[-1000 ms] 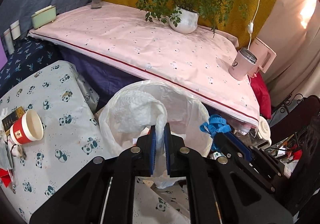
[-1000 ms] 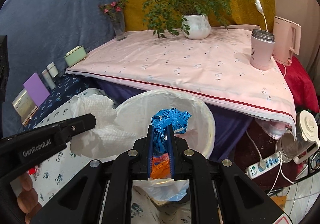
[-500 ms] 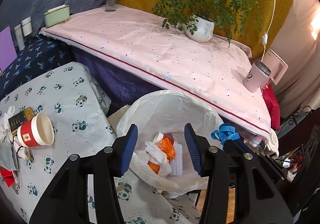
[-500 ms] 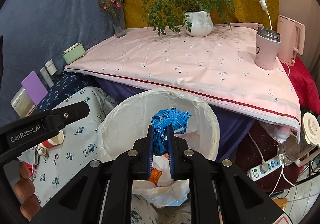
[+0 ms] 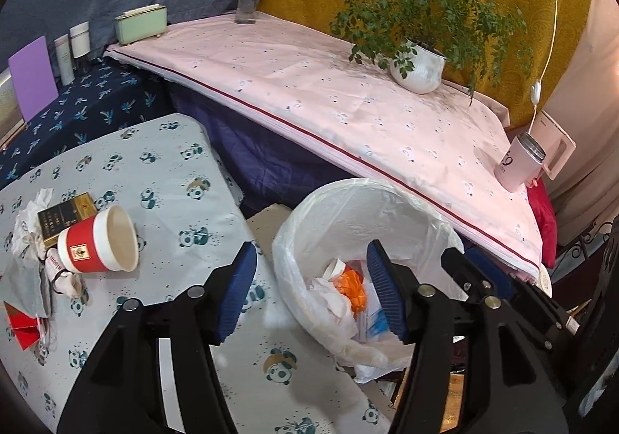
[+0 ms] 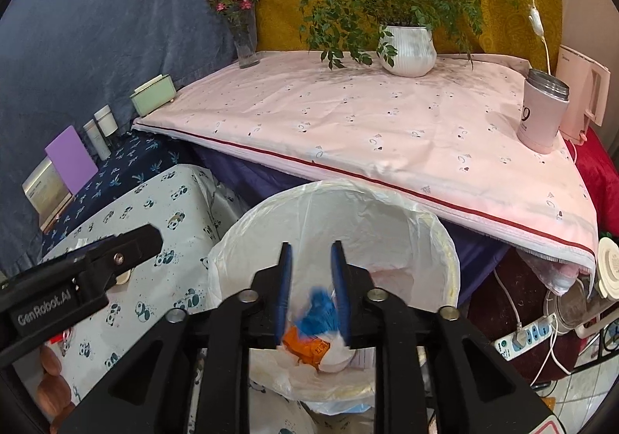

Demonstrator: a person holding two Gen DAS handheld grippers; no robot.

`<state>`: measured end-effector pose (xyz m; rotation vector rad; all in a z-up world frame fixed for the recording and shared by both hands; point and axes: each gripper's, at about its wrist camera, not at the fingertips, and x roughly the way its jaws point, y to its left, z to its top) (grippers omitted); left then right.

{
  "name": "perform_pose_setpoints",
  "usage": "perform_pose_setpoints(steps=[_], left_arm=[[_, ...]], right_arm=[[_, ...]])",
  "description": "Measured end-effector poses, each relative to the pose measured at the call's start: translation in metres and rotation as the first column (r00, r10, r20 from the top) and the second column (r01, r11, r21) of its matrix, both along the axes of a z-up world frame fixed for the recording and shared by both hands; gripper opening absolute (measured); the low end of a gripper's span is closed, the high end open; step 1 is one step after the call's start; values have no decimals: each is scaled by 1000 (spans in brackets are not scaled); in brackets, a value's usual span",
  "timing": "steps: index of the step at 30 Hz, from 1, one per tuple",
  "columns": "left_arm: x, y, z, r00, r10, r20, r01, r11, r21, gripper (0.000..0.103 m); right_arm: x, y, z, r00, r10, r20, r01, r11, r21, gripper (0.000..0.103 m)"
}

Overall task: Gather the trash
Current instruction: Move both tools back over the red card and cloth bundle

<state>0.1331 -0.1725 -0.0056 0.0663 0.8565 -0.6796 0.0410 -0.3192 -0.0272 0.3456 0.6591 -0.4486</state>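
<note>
My right tongs [image 6: 311,293] are spread over the bin [image 6: 445,240]; the blue tape [image 6: 319,310] below them is blurred, among wrappers. My left tongs [image 5: 309,294] gape wide at the bin's rim. A red cup [image 5: 96,246] lies tipped on the table [image 5: 174,171], partly hiding crumpled tissue.

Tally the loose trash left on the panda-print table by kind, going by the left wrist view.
Red paper cup, lying on its side: 1
Dark gold-edged packet: 1
Crumpled white tissue: 1
Red paper scrap: 1
Grey wrapper: 1
Total: 5, though the pile at the table edge is partly cut off, so there may be more.
</note>
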Motion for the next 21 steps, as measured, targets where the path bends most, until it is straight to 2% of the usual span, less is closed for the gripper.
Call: perform_pose_setpoints(steps=[10, 21], left_arm=[[1, 47, -8, 995, 95, 12, -96, 995, 28, 57], [4, 100, -11, 976, 216, 14, -216, 976, 34, 57]], right_arm=[[4, 46, -1, 996, 84, -7, -84, 996, 10, 30], [9, 85, 5, 987, 163, -4, -163, 987, -8, 34]])
